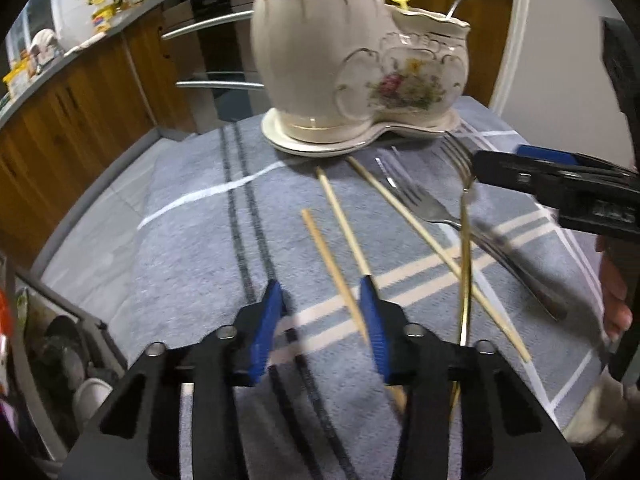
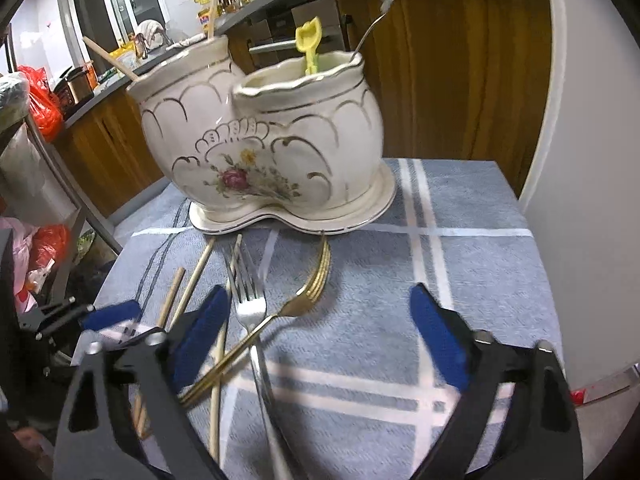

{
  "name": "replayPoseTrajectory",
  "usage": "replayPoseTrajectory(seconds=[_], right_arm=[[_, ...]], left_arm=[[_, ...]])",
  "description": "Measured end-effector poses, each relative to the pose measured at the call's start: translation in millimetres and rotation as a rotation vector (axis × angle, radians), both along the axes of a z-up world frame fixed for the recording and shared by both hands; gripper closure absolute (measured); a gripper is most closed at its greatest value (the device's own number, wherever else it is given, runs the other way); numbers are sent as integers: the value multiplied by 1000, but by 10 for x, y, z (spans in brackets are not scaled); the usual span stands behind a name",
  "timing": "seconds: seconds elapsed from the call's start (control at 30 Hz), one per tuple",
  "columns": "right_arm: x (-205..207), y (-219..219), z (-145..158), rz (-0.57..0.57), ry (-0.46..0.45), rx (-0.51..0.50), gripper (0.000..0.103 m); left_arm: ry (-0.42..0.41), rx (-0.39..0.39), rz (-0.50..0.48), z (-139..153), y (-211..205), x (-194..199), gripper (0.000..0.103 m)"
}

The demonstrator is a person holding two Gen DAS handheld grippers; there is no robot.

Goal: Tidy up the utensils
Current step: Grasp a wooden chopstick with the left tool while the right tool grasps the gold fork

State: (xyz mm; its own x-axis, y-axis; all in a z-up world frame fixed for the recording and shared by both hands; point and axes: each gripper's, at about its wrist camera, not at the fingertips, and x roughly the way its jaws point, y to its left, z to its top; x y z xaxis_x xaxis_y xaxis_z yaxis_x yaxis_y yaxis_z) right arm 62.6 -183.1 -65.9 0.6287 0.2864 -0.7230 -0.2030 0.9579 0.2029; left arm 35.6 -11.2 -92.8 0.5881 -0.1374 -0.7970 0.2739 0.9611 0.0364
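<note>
On the blue plaid cloth [image 2: 460, 200], forks [image 2: 250, 308], chopsticks [image 1: 340, 216], floral holder [image 2: 260, 148], no legible writing

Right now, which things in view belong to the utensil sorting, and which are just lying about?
Job:
- ceramic holder
- gold fork
- silver fork
- loose chopsticks
- yellow scoop and spoon, already in the holder

Lying about:
- striped cloth
- red bags
- counter clutter

Our left gripper [image 1: 322, 300] and right gripper [image 2: 320, 332] are black-framed. We note blue fingers [image 2: 438, 344], silver screws.
</note>
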Motion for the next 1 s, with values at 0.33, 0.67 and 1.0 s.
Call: replayPoseTrajectory(seconds=[0.33, 0.67, 1.0], right_arm=[[200, 10, -132, -65, 83, 51, 57], [169, -52, -142, -69, 141, 141, 94], [1, -420, -30, -77, 137, 308, 98]], left_arm=[[-10, -8, -11, -3, -20, 56, 70], [-7, -10, -21, 7, -11, 58, 84], [38, -95, -29, 28, 123, 82, 94]])
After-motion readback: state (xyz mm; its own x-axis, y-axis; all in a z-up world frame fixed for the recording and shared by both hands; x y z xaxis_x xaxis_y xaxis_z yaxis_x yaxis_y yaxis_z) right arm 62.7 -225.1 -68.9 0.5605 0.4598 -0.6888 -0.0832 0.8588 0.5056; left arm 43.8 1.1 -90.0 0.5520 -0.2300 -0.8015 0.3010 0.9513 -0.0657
